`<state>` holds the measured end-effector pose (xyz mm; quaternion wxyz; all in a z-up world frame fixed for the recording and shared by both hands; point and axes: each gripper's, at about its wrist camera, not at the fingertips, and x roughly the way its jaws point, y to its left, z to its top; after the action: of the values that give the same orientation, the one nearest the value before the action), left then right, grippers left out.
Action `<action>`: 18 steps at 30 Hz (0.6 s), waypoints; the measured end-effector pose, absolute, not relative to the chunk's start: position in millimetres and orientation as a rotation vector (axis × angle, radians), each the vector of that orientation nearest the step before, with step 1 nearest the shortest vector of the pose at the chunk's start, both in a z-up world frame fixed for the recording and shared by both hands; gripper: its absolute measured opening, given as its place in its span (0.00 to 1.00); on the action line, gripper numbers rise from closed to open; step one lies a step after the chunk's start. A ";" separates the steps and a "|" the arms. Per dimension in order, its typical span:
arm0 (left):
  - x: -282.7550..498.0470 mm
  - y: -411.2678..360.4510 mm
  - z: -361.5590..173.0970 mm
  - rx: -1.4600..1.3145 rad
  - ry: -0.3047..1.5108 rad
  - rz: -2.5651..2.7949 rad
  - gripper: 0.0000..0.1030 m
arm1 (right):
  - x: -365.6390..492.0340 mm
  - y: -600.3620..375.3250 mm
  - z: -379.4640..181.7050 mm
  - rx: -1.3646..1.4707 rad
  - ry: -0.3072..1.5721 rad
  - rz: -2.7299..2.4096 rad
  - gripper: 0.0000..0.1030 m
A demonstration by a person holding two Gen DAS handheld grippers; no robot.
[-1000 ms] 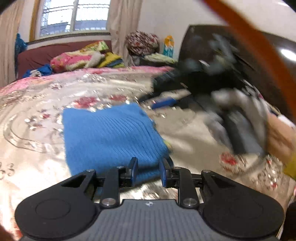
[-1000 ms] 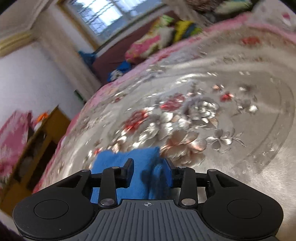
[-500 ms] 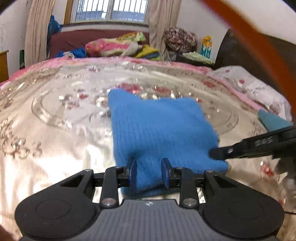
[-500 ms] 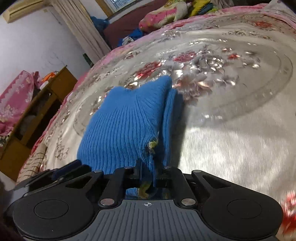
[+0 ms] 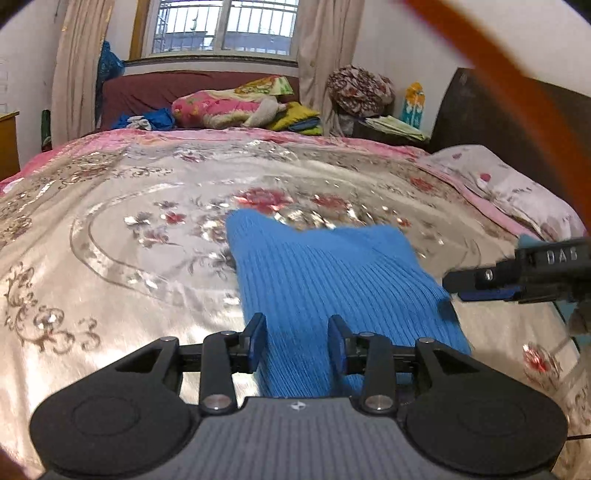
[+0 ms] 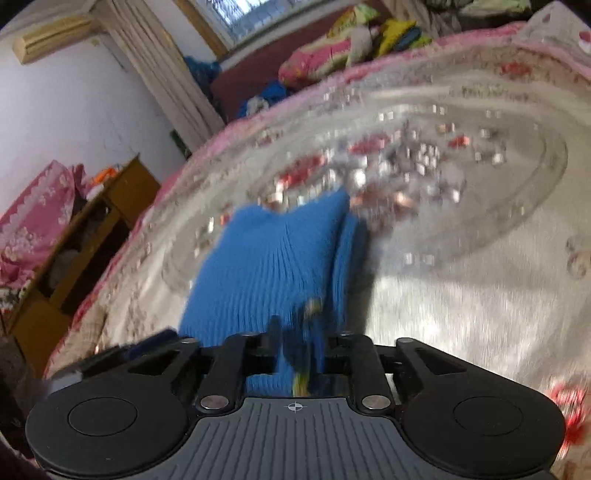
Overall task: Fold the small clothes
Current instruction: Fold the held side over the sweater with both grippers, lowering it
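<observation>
A: Left gripper (image 5: 297,339): jaws parted, blue knit garment (image 5: 332,280) lying between them, not pinched. Near hem, by the look of it

B: Right gripper (image 6: 295,341)?

A: Jaws drawn close on the garment's near side edge, cloth bunched between them; blur, but I read it as a grip. Judging: the right one holds a folded edge in place while the left hovers to take the hem

B: Where's the garment, relative to the bedspread (image 5: 110,236)?

A: On it, around the middle of its floral ring, already doubled; a second layer shows along one side in the right view

B: Count?

A: One garment, two grippers. Beyond the bedspread's far edge, one heap of bedding (image 5: 236,107) under one window (image 5: 225,27)
</observation>
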<state>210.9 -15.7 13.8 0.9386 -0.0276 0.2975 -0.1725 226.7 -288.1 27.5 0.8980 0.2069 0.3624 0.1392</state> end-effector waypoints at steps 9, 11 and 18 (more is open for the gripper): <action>234.7 -23.3 7.1 -0.073 0.622 -0.351 0.45 | 304.9 -293.0 18.8 0.501 0.734 0.181 0.54; 233.4 -25.8 5.8 -0.051 0.614 -0.354 0.46 | 319.8 -291.1 12.1 0.524 0.751 0.185 0.48; 231.5 -19.4 2.8 -0.060 0.619 -0.367 0.50 | 315.3 -295.6 8.4 0.561 0.711 0.204 0.13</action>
<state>231.5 -19.4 2.8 0.9355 -0.0294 0.3026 -0.1798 315.3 -295.6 8.4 0.8943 0.2703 0.3429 0.0982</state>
